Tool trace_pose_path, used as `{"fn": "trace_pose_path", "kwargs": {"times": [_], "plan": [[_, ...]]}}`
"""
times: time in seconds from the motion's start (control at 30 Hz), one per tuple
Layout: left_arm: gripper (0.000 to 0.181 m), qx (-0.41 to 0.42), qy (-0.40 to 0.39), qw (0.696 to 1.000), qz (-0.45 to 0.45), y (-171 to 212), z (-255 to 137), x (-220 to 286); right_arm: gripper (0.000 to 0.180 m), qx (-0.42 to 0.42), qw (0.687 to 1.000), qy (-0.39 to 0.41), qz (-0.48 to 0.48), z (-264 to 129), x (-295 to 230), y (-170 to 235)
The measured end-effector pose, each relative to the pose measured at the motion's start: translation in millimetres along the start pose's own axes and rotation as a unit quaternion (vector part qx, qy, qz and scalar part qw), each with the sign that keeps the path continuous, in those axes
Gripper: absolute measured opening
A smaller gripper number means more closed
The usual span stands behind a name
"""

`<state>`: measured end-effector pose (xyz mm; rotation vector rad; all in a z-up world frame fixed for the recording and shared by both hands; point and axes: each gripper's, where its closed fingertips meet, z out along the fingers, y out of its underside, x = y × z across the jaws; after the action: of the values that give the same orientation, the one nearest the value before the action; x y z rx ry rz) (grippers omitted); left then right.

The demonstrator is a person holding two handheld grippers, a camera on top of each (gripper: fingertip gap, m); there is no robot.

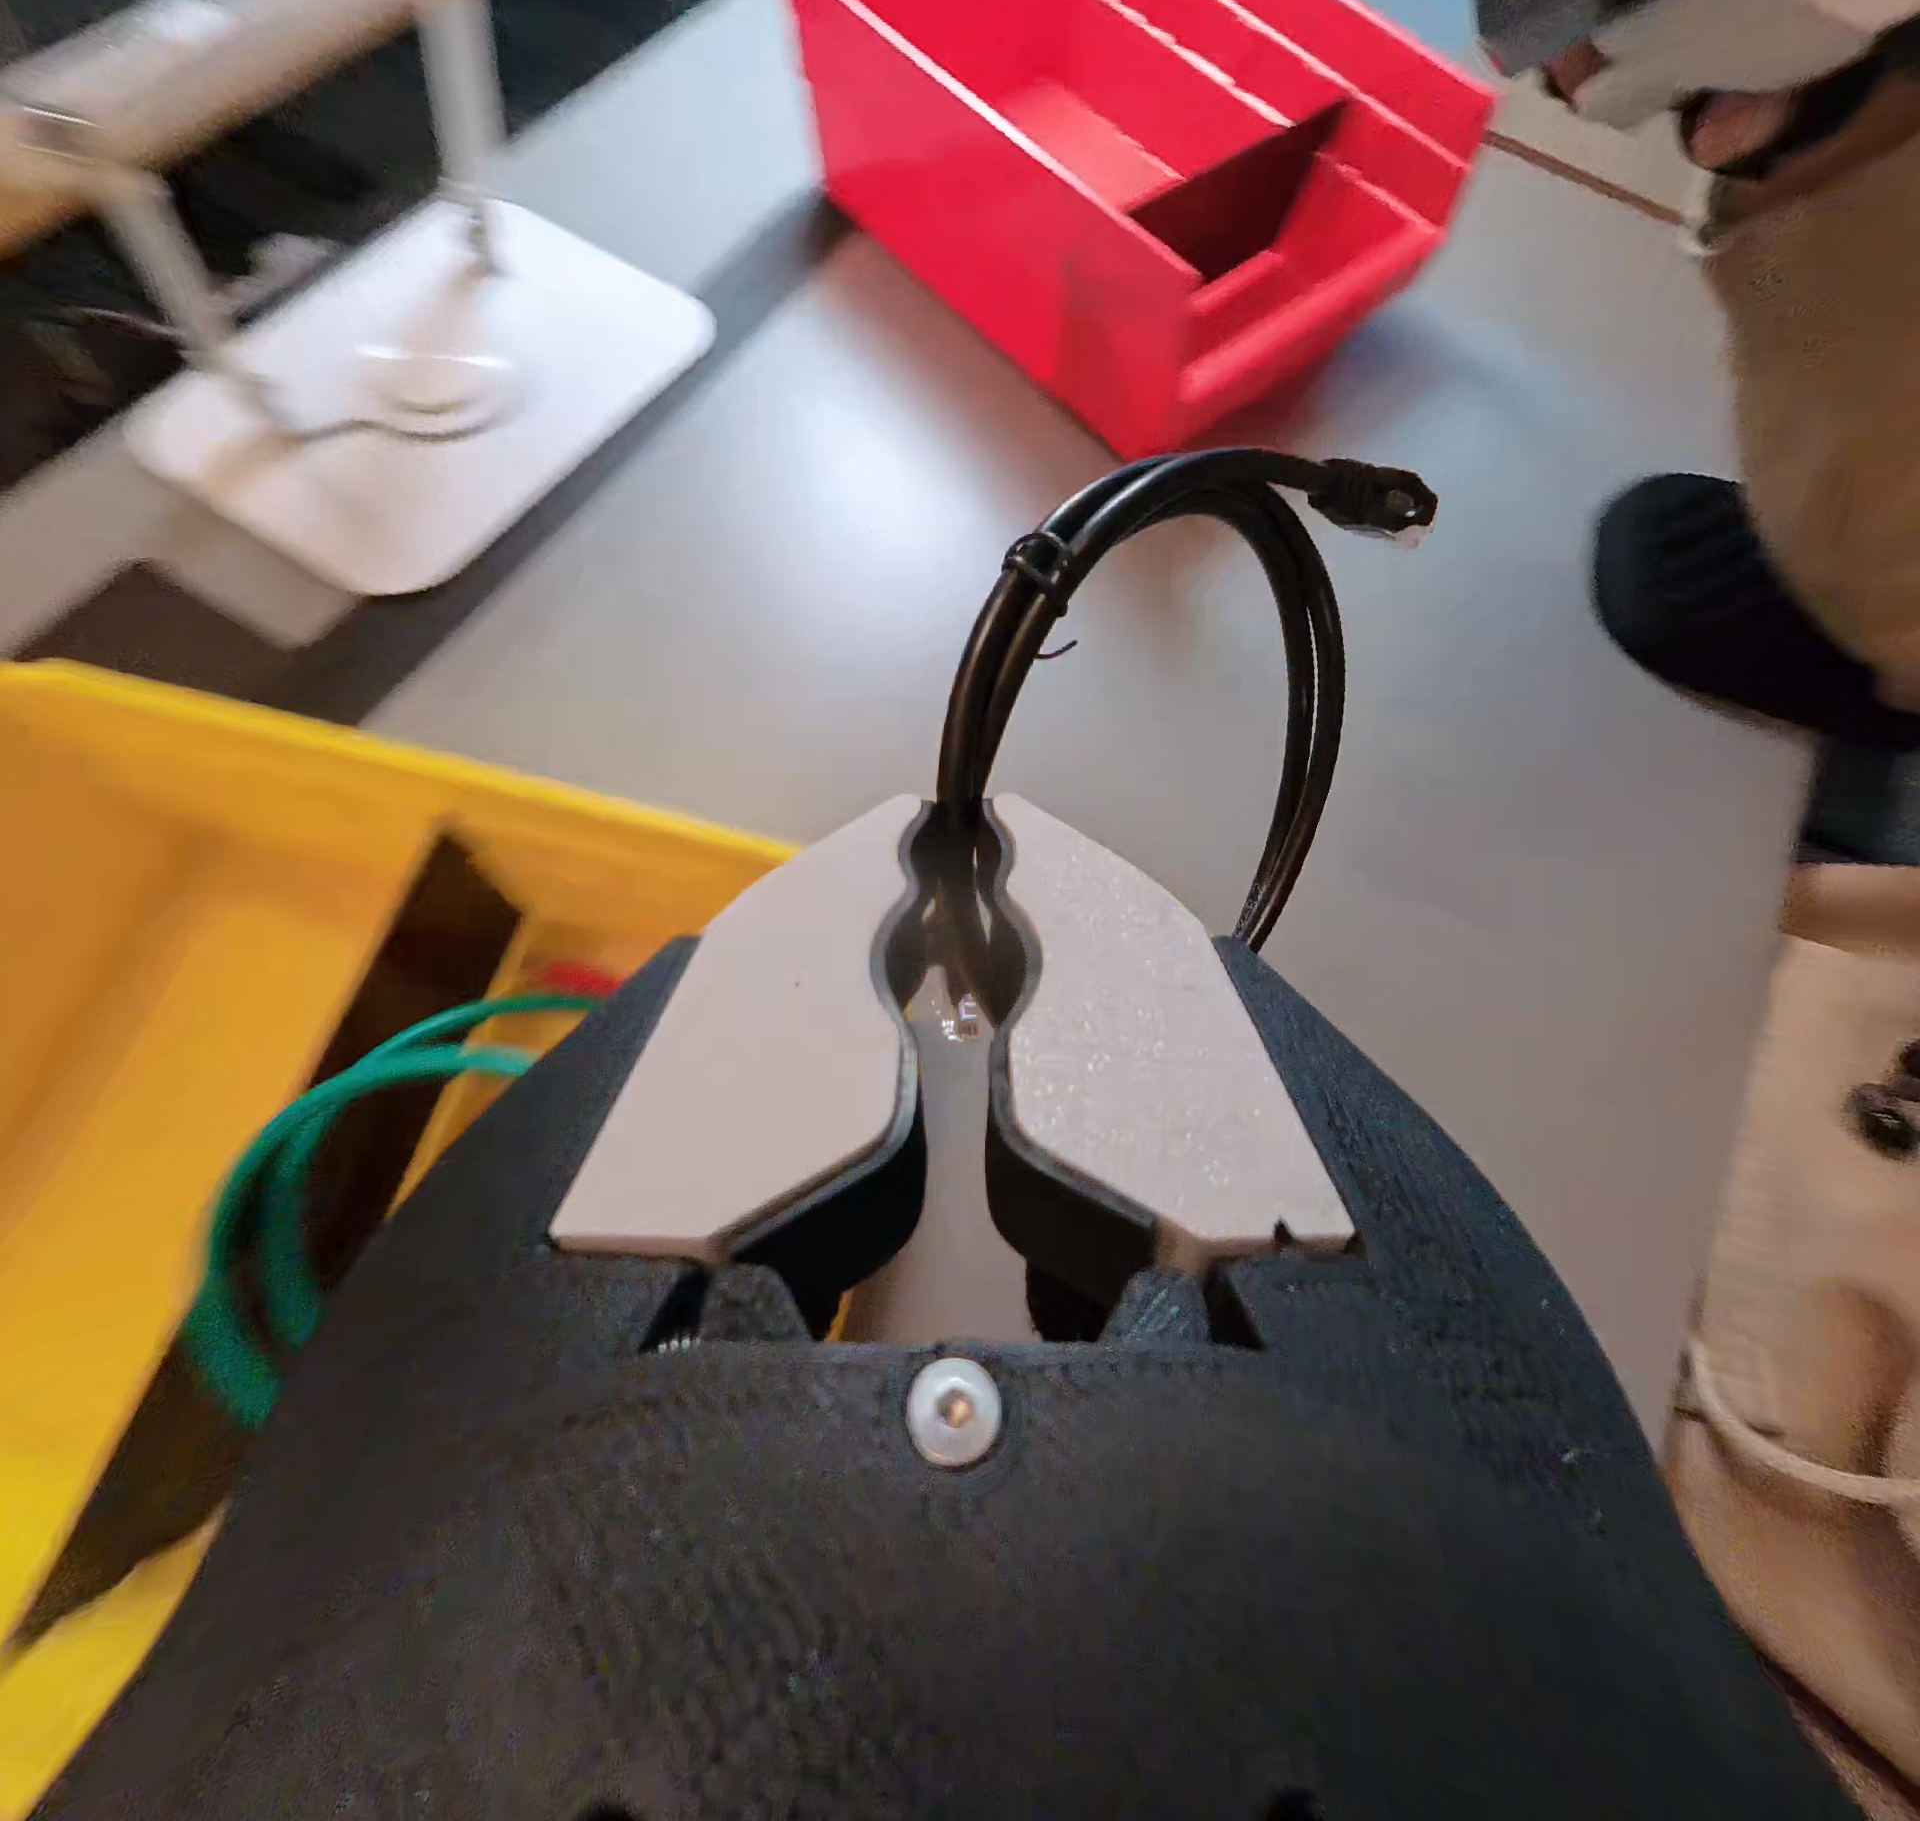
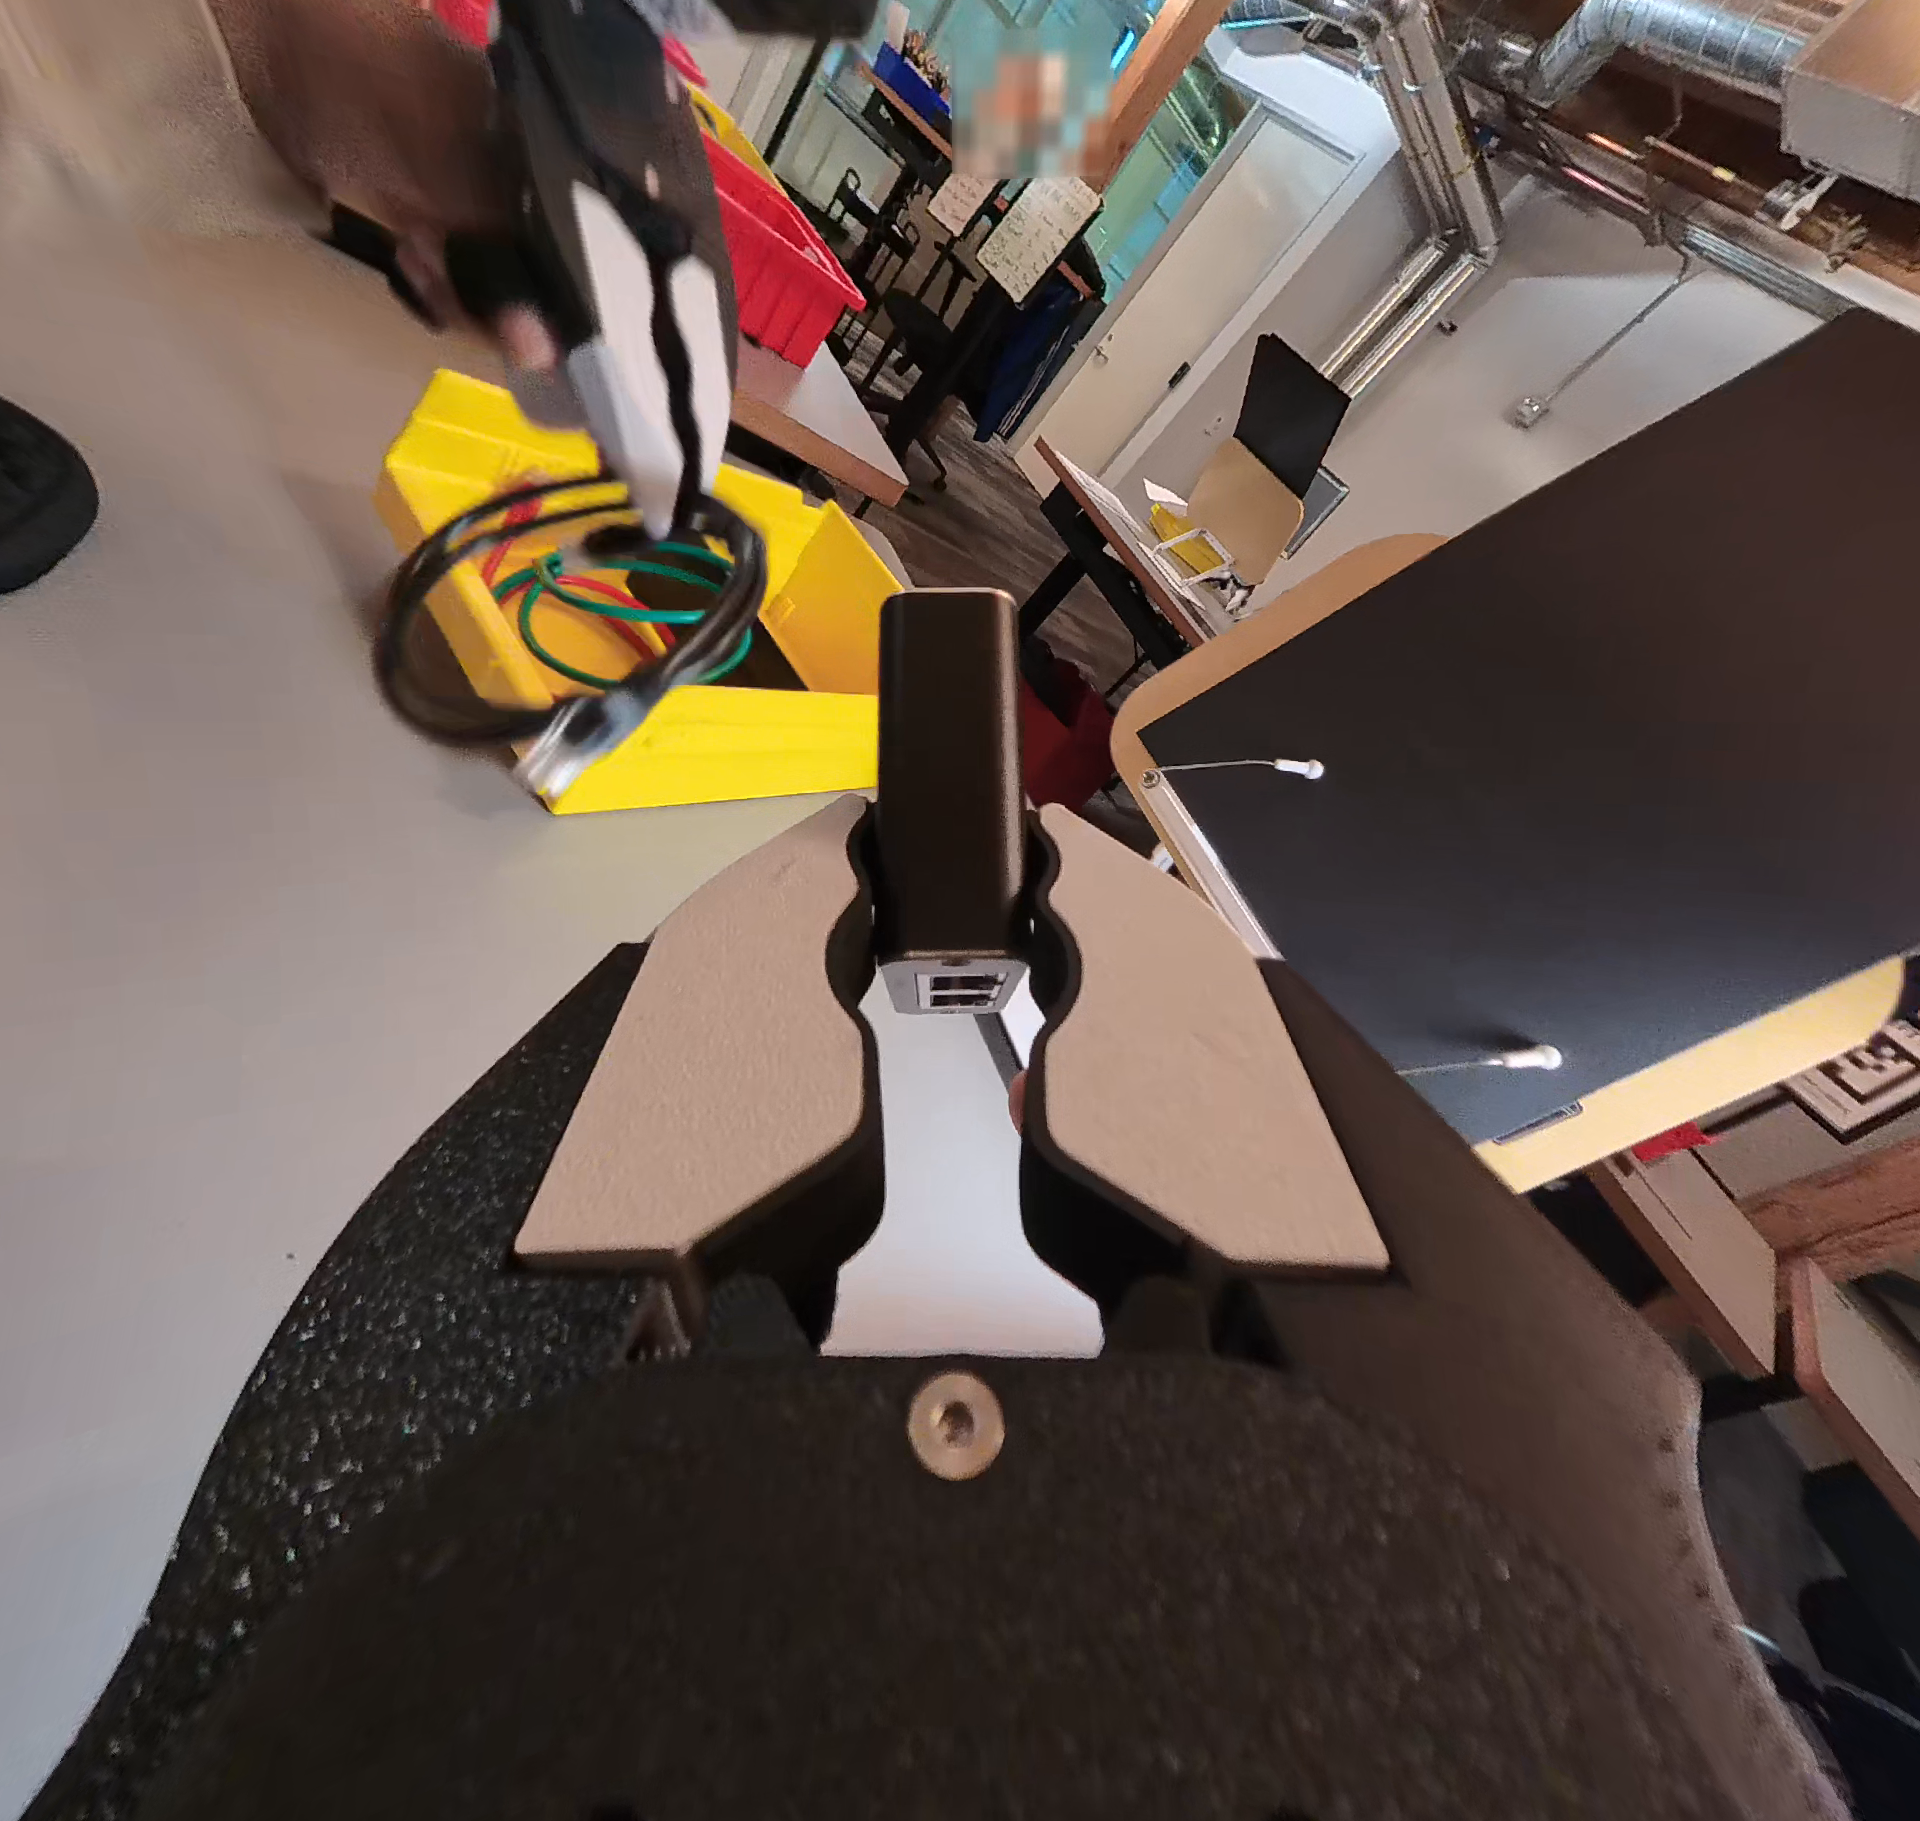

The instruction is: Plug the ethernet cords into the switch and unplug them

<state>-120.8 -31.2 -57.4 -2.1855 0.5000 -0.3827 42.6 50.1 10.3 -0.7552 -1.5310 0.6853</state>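
Note:
My left gripper (image 1: 958, 815) is shut on a coiled black ethernet cord (image 1: 1143, 618), tied with a black tie; one plug (image 1: 1371, 504) sticks out at the top right, another sits between the jaws. The cord hangs above the grey table. My right gripper (image 2: 951, 821) is shut on a small black switch (image 2: 948, 753), held on end with its ports (image 2: 951, 992) facing the camera. In the right wrist view the left gripper (image 2: 665, 514) hangs above a yellow bin, the black cord (image 2: 561, 649) looped under it.
A yellow bin (image 1: 156, 888) at left holds green (image 1: 312, 1148) and red cords; it also shows in the right wrist view (image 2: 727, 743). A red bin (image 1: 1122, 171) stands farther back. A white stand base (image 1: 416, 389) is at left. A person's clothing (image 1: 1818, 836) is at right. The left gripper's tips are roughly 20 centimeters from the right gripper's.

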Motion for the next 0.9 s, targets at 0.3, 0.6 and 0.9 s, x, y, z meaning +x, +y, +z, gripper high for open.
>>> {"fn": "trace_pose_path", "kwargs": {"times": [0.3, 0.6, 0.9], "plan": [[0.006, -0.153, 0.129, 0.979, -0.038, 55.2, 143.9, 72.3, 0.025, -0.013, 1.000, 0.017, 0.007, -15.9, 18.0, 9.8], [0.027, -0.332, 0.146, 0.919, 0.151, 122.1, 75.4, 70.8, 0.025, -0.016, 0.999, 0.026, 0.019, -23.4, 28.8, 17.3], [0.030, -0.214, 0.199, 0.921, 0.256, 88.7, 117.8, 116.4, 0.025, -0.012, 1.000, 0.019, 0.022, -19.9, 25.4, 16.2]]}}
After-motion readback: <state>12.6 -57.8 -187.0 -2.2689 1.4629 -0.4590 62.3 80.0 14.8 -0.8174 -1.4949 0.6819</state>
